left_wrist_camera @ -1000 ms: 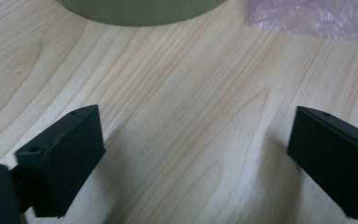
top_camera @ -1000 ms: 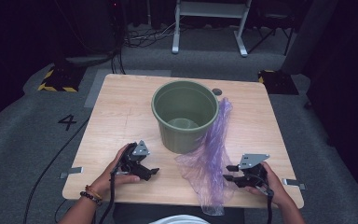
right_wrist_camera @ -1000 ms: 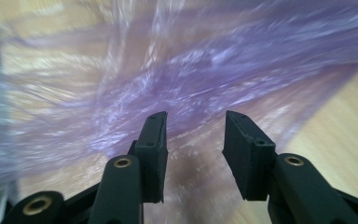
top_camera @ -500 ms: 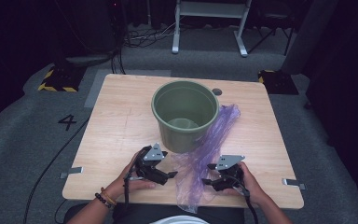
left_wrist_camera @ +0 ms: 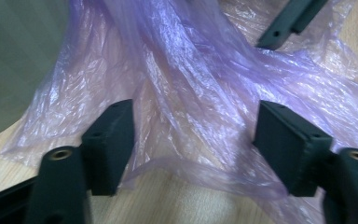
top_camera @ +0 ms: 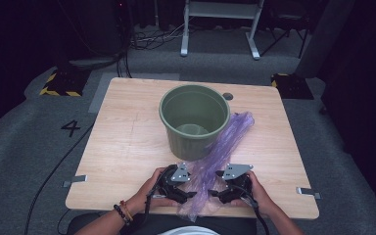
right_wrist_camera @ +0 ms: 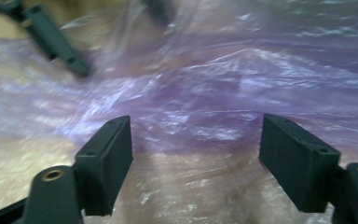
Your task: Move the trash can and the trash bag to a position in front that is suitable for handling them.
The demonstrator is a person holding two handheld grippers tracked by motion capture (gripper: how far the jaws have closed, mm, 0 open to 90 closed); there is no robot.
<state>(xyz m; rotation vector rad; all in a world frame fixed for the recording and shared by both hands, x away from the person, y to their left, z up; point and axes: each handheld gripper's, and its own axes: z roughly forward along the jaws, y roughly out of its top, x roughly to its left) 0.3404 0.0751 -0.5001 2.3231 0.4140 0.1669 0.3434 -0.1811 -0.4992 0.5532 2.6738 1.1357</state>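
Purple plastic is the main thing here, a thin crinkly bag (top_camera: 214, 156) stretched out on the wooden table (top_camera: 122, 147), running from the far right side of the green bucket (top_camera: 194, 120) down toward the near edge, where it bunches up between the two grippers.

Going left to right: the person's left hand is on the left gripper (top_camera: 186, 188), which sits low at the near edge and points right, at the bag's lower end. From its own camera the jaws stand apart with a wide gap, and they have just been closing in. The bag's wrinkled edge (left_wrist_camera: 205, 107) lies on the wood in that gap, but neither pad presses on it, so nothing is gripped yet. The bucket's green wall (left_wrist_camera: 14, 60) fills the upper left corner of that view, touching the plastic.

Next comes the bunched bag end, hanging just over the near table edge.

Then the right gripper (top_camera: 219, 195), held in the right hand and pointing left, so the two tools face each other across the plastic. Its jaws have just been opening and are spread wide. In its own view the purple film (right_wrist_camera: 223, 93) lies spread out under and ahead of the pads, which aren't clamped on it.
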